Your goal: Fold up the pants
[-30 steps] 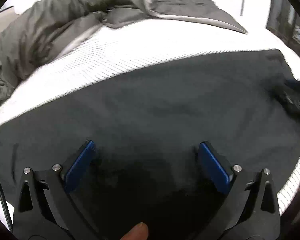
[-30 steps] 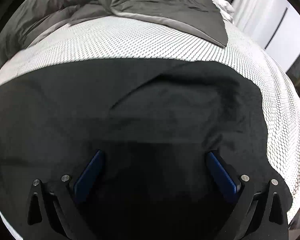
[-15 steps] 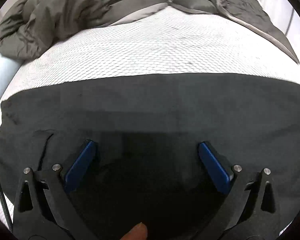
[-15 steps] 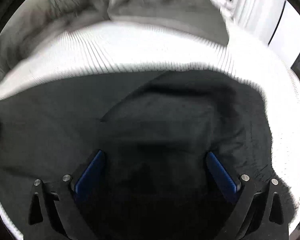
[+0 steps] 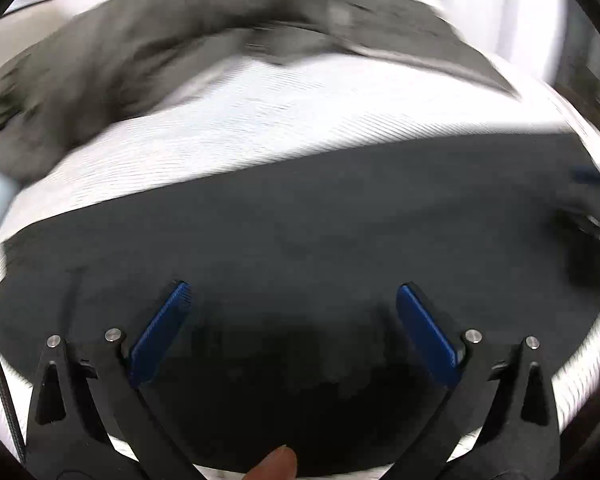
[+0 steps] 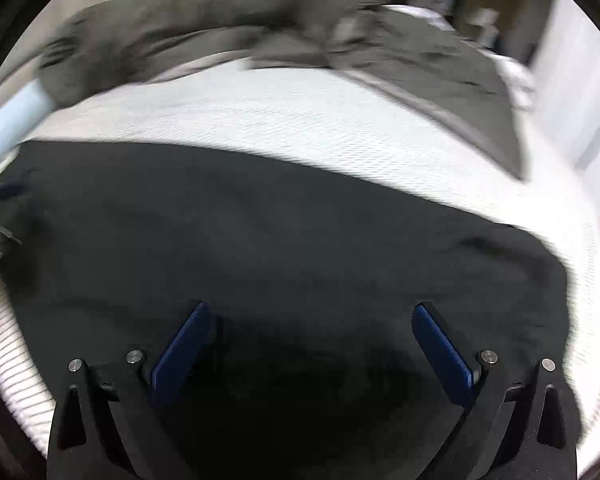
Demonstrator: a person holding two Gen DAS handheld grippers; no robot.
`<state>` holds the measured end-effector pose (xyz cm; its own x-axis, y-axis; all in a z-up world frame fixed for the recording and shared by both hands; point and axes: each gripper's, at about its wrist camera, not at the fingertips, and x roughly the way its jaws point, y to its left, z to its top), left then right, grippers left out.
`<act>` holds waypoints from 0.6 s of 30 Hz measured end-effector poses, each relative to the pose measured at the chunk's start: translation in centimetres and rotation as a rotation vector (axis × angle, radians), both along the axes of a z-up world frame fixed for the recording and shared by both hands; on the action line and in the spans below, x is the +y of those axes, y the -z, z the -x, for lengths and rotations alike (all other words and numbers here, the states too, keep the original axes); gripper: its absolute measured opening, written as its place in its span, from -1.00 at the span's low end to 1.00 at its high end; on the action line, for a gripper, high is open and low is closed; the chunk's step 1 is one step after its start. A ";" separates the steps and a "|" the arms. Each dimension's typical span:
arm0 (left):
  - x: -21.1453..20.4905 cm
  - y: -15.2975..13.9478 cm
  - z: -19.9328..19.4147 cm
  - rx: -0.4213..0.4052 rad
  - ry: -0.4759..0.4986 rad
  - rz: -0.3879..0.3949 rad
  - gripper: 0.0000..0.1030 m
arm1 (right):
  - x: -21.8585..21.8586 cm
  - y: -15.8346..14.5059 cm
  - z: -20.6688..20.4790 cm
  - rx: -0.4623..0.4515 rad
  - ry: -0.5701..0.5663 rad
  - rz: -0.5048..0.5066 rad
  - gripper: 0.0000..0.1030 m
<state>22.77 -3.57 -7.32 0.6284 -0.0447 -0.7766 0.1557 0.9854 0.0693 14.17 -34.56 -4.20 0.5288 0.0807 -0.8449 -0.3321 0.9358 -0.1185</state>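
Both views motion-blurred, detail soft. Black pants lie flat across the white textured mattress, near edge cut off behind the gripper bodies. Left hand-held gripper: fingers spread wide, nothing between them, hovering over the pants. Right hand-held gripper: same, spread and empty, above the dark fabric. Grey duvet bunched at the bed's far side. Fingertip at the left view's bottom edge. Room beyond too smeared to read.
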 end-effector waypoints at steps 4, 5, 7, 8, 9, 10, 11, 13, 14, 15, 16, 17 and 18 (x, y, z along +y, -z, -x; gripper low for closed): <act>-1.2 2.1 0.1 0.053 0.037 -0.063 0.98 | -1.2 2.3 0.4 0.065 0.006 0.070 0.99; -0.9 2.2 0.2 0.059 0.031 -0.047 0.98 | -2.2 2.4 0.9 0.075 0.024 0.054 0.99; -0.1 2.2 0.4 0.071 0.011 -0.024 0.98 | -4.9 2.0 1.9 0.065 0.091 0.063 0.99; 0.1 2.4 0.4 0.071 0.005 -0.025 0.98 | -6.1 1.7 2.3 0.056 0.122 0.076 0.99; 0.4 2.4 0.7 0.071 -0.003 -0.024 0.98 | -8.0 1.5 2.9 0.046 0.177 0.108 0.99; 0.5 2.2 0.8 0.068 -0.016 -0.028 0.98 | -9.2 1.4 3.4 0.035 0.212 0.130 0.99; 0.3 1.8 1.0 0.052 -0.029 -0.045 0.98 | -10.2 1.3 3.8 0.023 0.237 0.139 0.98; -1.0 0.6 1.7 0.004 0.008 -0.045 0.98 | -11.2 1.0 4.9 -0.009 0.253 0.161 0.99; -1.9 0.1 2.2 -0.016 0.039 -0.030 0.98 | -10.9 0.8 5.4 -0.028 0.246 0.188 0.99; -2.9 -0.3 2.4 -0.031 0.060 -0.018 0.98 | -10.4 0.6 6.0 -0.047 0.235 0.201 0.99; -4.5 -0.8 2.8 -0.051 0.093 0.003 0.98 | -9.9 0.3 6.7 -0.056 0.216 0.180 0.99; -5.7 -1.1 2.9 -0.065 0.123 0.023 0.98 | -9.3 0.1 7.3 -0.053 0.194 0.139 0.99; -7.2 -1.2 3.0 -0.077 0.152 0.043 0.98 | -8.7 -0.2 7.6 -0.048 0.166 0.091 0.99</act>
